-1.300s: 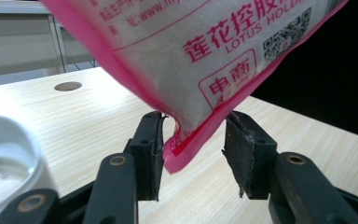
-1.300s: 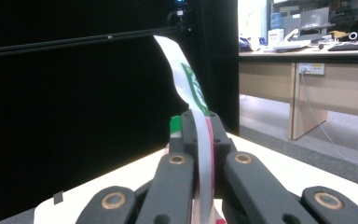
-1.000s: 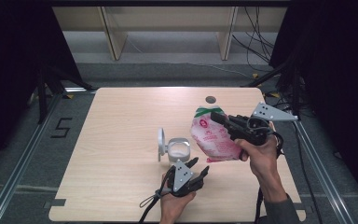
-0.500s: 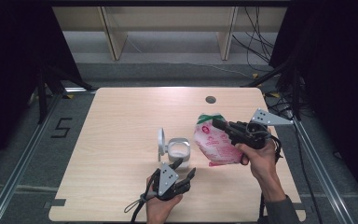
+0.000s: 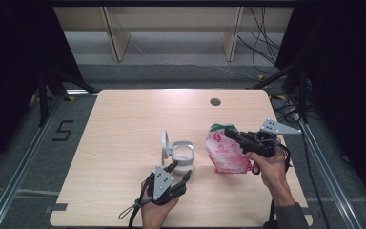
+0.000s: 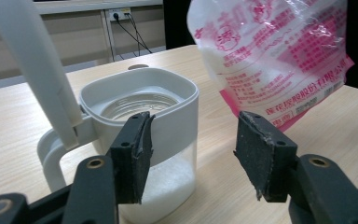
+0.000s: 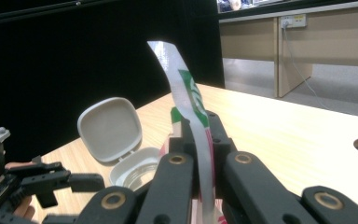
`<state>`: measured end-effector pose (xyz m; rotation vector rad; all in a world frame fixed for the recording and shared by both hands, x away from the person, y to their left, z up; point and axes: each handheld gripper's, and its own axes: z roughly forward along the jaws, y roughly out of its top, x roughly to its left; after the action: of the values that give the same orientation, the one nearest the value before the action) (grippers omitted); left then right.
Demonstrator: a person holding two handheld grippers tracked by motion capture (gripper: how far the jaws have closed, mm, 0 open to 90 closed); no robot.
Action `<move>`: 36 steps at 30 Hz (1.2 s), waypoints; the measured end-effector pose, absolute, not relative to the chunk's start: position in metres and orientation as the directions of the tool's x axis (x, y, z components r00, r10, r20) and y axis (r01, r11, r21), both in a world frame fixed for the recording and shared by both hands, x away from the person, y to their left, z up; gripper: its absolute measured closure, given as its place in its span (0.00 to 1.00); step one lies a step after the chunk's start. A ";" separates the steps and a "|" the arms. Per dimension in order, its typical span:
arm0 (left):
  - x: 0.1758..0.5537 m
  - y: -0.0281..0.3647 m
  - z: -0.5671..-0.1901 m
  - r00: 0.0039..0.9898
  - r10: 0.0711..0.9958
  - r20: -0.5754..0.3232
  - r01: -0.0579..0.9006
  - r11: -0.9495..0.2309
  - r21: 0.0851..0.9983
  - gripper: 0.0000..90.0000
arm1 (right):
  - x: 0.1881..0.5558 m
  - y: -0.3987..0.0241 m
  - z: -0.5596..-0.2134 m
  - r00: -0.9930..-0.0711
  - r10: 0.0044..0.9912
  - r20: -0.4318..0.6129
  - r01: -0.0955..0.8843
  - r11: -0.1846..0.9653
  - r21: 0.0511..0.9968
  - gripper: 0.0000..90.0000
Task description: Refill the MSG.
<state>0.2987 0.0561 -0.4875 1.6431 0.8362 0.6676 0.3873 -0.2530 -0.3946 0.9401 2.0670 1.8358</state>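
Open-lidded canister (image 6: 140, 116) part-full of white granules (image 6: 168, 182)

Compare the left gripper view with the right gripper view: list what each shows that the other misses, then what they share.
Left gripper view alone: white grains low in the white container and pink print on the bag, with the open left claw near the container. Right gripper view alone: the right claw shut on the bag's green-edged top strip, and the lid's inside. Shared: container, bag, wooden table.
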 end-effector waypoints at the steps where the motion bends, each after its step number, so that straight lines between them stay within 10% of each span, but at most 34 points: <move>1: 0.299 0.057 -0.488 0.588 0.809 -0.004 0.179 -0.126 0.976 0.50 | 0.387 -0.256 -0.394 -0.772 0.596 0.220 0.296 0.032 0.955 1.00; 36: 0.302 0.079 -0.489 0.571 0.820 -0.040 0.194 -0.087 0.977 0.50 | 0.384 -0.301 -0.415 -0.577 0.816 0.030 0.294 0.174 0.940 1.00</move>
<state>0.3024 0.0786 -0.4892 1.6065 0.8729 0.6522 0.3838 -0.3012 -0.4154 1.0436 1.9654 1.4010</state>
